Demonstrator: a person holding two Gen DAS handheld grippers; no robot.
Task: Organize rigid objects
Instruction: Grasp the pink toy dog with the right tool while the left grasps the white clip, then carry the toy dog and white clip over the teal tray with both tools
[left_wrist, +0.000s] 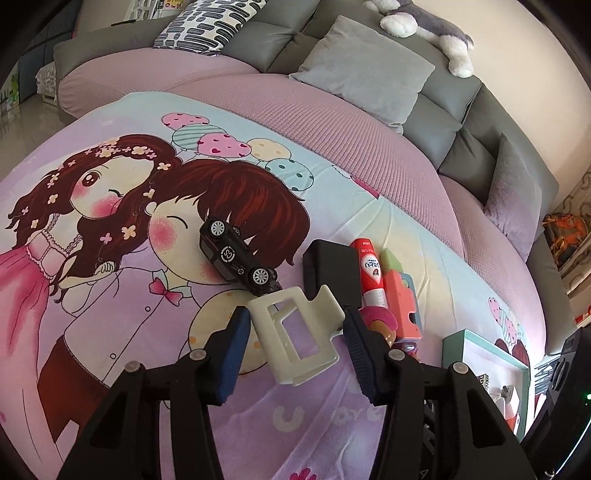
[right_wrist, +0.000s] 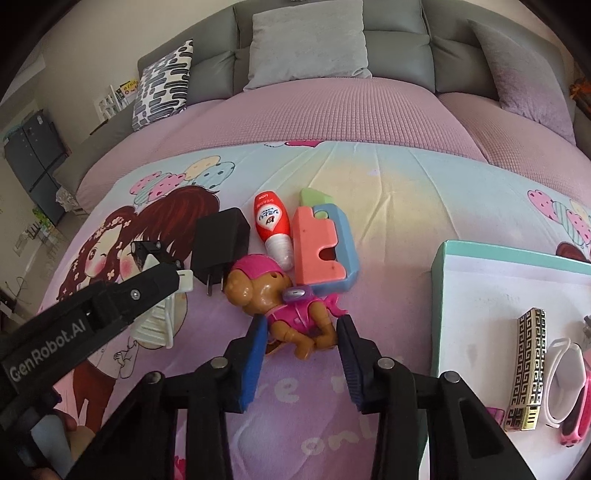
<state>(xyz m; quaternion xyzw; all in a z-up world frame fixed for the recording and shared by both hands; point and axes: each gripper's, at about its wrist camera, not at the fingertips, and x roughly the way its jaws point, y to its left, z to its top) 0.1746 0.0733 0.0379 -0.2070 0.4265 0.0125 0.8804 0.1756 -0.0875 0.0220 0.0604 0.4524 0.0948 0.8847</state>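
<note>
A white claw hair clip (left_wrist: 295, 332) lies on the cartoon-print bedspread, and my left gripper (left_wrist: 297, 317) is shut on it, a pad against each side. The clip (right_wrist: 159, 325) also shows in the right wrist view, under the left gripper's black arm. My right gripper (right_wrist: 302, 321) is shut on the hind end of a brown toy dog (right_wrist: 280, 302) in pink clothes, which lies on its side. In the left wrist view only a pink bit of the dog (left_wrist: 380, 317) shows behind the right finger.
Beyond the dog lie a black charger (right_wrist: 218, 243), a red tube (right_wrist: 273, 225) and a coral-and-blue block (right_wrist: 321, 243). A black toy car (left_wrist: 236, 258) lies on its side past the clip. At right, a teal box (right_wrist: 498, 251) holds a patterned bar (right_wrist: 528, 369) and a white band (right_wrist: 554, 384).
</note>
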